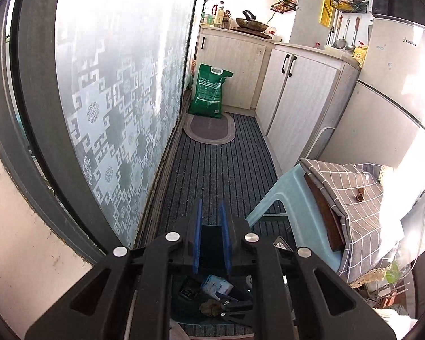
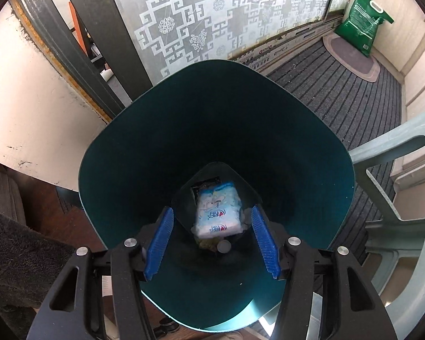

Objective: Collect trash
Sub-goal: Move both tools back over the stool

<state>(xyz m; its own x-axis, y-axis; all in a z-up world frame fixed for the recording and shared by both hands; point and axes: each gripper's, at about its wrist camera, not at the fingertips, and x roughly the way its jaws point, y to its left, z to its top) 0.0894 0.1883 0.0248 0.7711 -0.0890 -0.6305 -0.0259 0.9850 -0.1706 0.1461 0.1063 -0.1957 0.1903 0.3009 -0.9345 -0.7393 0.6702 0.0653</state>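
Note:
A dark teal trash bin [image 2: 121, 153] stands on the floor and fills the right wrist view. At its bottom lie a white and blue plastic packet [image 2: 216, 212], a dark wrapper [image 2: 205, 185] and a grey cap [image 2: 223, 246]. My right gripper [image 2: 215, 226] is open and empty, held over the bin's mouth. My left gripper [image 1: 211, 212] points along the floor, its blue pads a narrow gap apart with nothing between them. Below it the bin's inside shows, with the packet [image 1: 215, 284], a brownish scrap [image 1: 209, 307] and the right gripper's fingertips [image 1: 235, 308].
A pale blue plastic stool [image 1: 280, 195] with a checked cloth [image 1: 354, 195] stands to the right, also showing in the right wrist view [image 2: 396, 147]. A frosted patterned sliding door [image 1: 113, 85] runs along the left. A green rice bag [image 1: 209, 90], oval mat [image 1: 209, 129] and cabinets [image 1: 294, 104] lie ahead.

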